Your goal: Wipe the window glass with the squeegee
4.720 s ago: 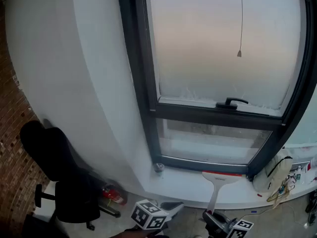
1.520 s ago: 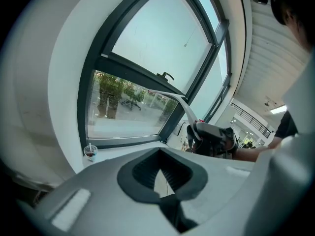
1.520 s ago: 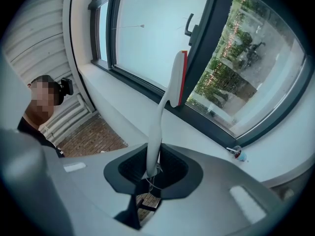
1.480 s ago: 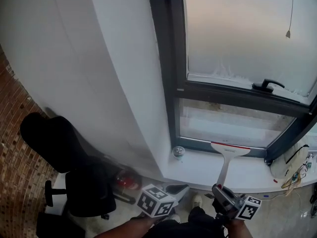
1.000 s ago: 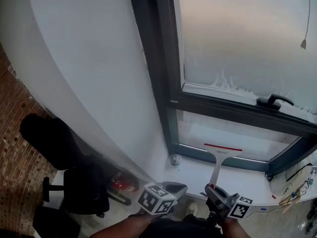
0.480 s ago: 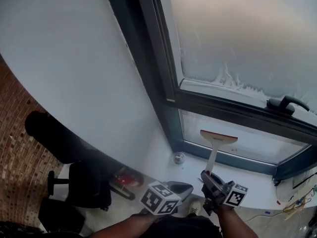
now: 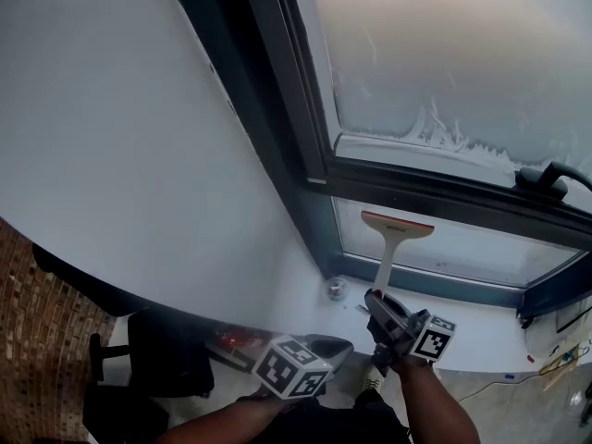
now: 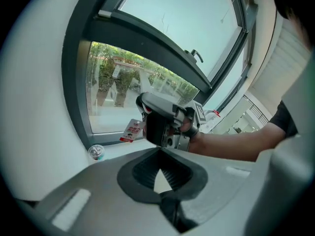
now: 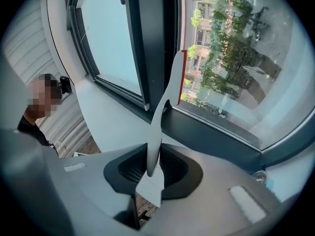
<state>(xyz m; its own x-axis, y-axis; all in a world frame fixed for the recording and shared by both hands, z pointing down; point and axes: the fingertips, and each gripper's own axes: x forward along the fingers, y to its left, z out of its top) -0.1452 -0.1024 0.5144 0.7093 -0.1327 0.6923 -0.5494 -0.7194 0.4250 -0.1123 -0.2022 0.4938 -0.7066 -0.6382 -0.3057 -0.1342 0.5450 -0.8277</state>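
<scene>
A white squeegee (image 7: 396, 228) with a red blade edge stands upright, its head over the top left of the lower window pane (image 7: 472, 252), just under the dark crossbar. My right gripper (image 7: 381, 311) is shut on the bottom of its handle. In the right gripper view the handle (image 9: 158, 132) runs up from between the pads of the right gripper (image 9: 153, 170) to the blade beside the glass (image 9: 231, 58). My left gripper (image 7: 330, 348) hangs lower and to the left, away from the window. In its own view the left gripper (image 8: 161, 173) is shut with nothing in it.
The frosted upper pane (image 7: 444, 54) has a black handle (image 7: 548, 176) at the right. A small can (image 7: 336, 289) stands on the white sill (image 7: 481, 326) near the frame's corner. A black chair (image 7: 157, 359) and brick floor (image 7: 37, 340) lie below left.
The squeegee has gone up from just over the sill to the top of the lower pane, carried by my right gripper. The head view has swung in closer to the window. The left gripper stays low.
</scene>
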